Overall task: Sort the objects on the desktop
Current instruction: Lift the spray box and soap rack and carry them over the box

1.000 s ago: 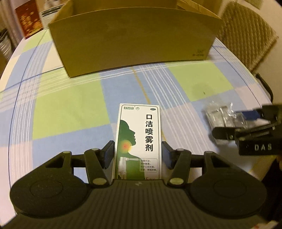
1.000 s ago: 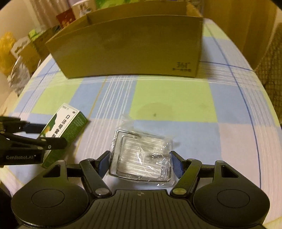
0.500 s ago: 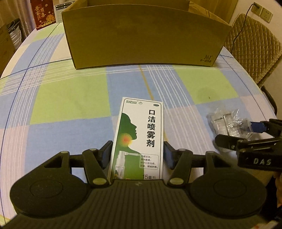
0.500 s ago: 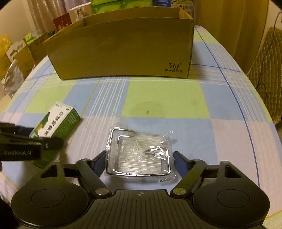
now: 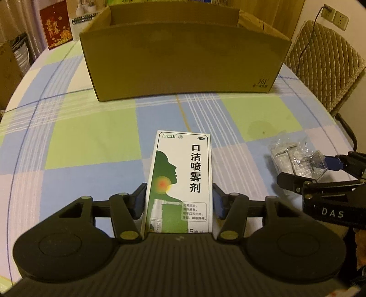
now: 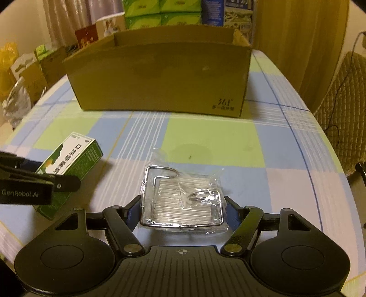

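Observation:
A white and green throat spray box (image 5: 180, 173) lies lengthwise between the fingers of my left gripper (image 5: 178, 203). The jaws are closing and both pads press on its long sides. In the right wrist view the spray box (image 6: 75, 160) sits tilted at the left, under the left gripper's fingers (image 6: 57, 182). A chrome wire rack in a clear plastic bag (image 6: 183, 201) sits between the fingers of my right gripper (image 6: 183, 212), which is shut on it. The bagged rack (image 5: 295, 157) also shows at the right of the left wrist view.
An open brown cardboard box (image 6: 160, 77) stands at the far side of the round table with its checked cloth (image 5: 91, 141). A quilted chair (image 5: 324, 59) stands at the right. Cartons and packets (image 6: 160, 11) are stacked behind the table.
Both grippers narrowed onto their objects, and the wire rack straightened between the right fingers. Both views tilted up, so the cardboard box now shows its open top.

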The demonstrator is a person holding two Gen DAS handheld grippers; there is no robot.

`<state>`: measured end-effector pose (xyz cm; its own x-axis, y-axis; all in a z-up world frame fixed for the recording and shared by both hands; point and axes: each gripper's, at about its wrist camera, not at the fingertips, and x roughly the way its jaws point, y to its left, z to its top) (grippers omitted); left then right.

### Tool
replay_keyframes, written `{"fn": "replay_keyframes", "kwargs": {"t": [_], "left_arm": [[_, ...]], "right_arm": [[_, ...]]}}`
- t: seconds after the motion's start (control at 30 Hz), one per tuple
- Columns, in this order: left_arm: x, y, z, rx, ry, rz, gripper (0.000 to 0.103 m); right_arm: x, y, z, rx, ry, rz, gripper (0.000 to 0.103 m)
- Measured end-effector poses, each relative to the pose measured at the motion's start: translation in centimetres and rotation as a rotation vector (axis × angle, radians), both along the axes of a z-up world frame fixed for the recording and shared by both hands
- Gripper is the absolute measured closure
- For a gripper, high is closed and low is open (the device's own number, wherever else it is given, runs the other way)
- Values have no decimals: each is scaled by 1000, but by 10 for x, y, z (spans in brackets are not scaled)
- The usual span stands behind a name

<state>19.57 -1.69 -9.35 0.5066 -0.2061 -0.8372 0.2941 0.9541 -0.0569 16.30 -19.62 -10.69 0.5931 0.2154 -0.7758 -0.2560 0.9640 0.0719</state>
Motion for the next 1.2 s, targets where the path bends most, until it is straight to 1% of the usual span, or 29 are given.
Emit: {"fn": "replay_keyframes", "kwargs": {"t": [0.23,0.43,0.6,0.77,1.2], "left_arm": [[-14,-3,25,-19,-36,28,51],[-25,-9,45,-32,-65,34,51],[-34,-14,59,-44,-84,35,51],[-44,-22,67,-52,-96,27,51],[-53,-28,78,-60,-114,29,51]], "right_arm": [[-12,-6,23,38,-35,-12,34],[-19,-16,42,60,-71,-32,34],[-25,-28,52,79,-87,-59,34],[-31,-36,61,92,-103,-72,34],[-37,-48,78,113,-135,-88,34]]}}
